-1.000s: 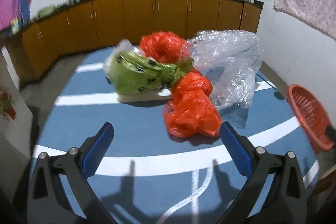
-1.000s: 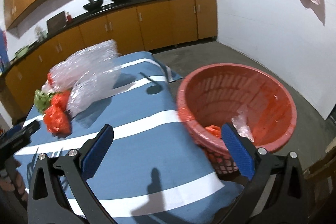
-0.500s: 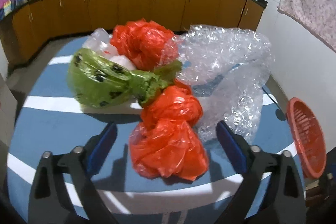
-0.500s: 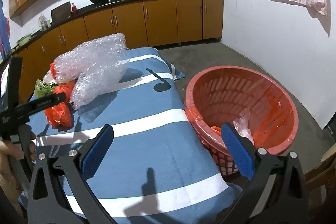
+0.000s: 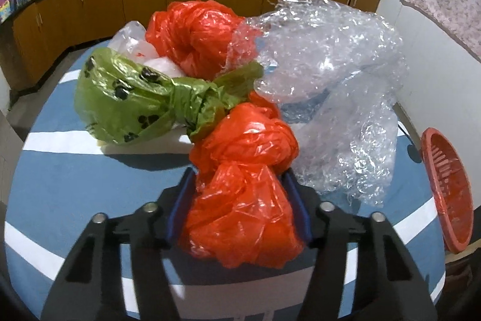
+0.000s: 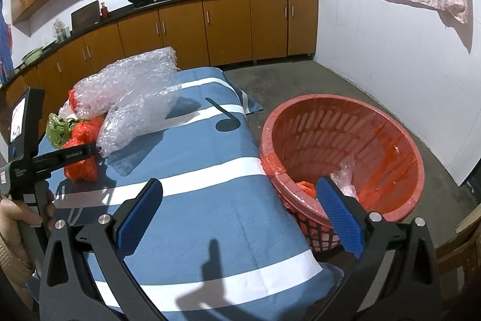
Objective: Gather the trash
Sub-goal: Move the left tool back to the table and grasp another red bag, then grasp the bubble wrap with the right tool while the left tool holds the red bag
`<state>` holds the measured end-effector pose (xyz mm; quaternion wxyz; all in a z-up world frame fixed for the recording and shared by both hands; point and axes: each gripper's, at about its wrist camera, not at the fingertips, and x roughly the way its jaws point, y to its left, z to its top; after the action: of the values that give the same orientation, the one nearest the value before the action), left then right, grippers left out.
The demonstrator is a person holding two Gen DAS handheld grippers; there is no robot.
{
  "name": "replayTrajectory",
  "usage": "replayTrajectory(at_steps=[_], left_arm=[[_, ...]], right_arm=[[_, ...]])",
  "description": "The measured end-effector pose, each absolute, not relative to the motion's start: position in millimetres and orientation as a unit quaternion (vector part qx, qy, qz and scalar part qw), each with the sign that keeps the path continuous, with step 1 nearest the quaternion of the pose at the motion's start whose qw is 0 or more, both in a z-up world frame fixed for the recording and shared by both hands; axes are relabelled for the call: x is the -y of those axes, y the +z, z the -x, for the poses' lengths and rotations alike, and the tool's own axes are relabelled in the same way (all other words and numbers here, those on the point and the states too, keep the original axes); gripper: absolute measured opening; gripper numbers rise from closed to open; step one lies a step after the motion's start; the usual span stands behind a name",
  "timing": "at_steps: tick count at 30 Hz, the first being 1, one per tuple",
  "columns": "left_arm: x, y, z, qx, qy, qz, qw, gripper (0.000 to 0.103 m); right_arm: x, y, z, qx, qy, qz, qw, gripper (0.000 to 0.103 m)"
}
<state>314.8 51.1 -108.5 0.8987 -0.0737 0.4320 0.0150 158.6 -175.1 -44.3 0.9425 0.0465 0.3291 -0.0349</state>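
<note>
Orange plastic, a knotted bag [image 5: 243, 197], lies on the blue striped cloth [image 5: 75, 179] at the near edge of the trash pile. The left gripper [image 5: 237, 200] is closing on it, both blue pads against its crumpled sides. Behind it sit a green bag [image 5: 126, 101], a second orange bag [image 5: 192, 32] and bubble wrap [image 5: 330, 74]. The right gripper [image 6: 237, 218] hangs open and empty over the cloth, beside the red basket [image 6: 342, 152].

The bags [image 5: 243, 188] and bubble wrap [image 5: 330, 98] are piled near the table's [image 6: 210, 200] far-left corner; the basket [image 6: 345, 158] is set beside its right edge.
</note>
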Motion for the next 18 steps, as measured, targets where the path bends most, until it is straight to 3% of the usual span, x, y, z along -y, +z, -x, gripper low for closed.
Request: replayTrajectory(at_steps=[4, 18], left_arm=[[-53, -112, -311, -0.430, 0.008, 0.072, 0.900, 0.046], [-74, -92, -247, -0.386, -0.023, 0.074, 0.919, 0.039]], right_arm=[[174, -42, -159, -0.328, -0.034, -0.044, 0.943, 0.101], [153, -33, -158, -0.319, -0.017, -0.048, 0.946, 0.101]])
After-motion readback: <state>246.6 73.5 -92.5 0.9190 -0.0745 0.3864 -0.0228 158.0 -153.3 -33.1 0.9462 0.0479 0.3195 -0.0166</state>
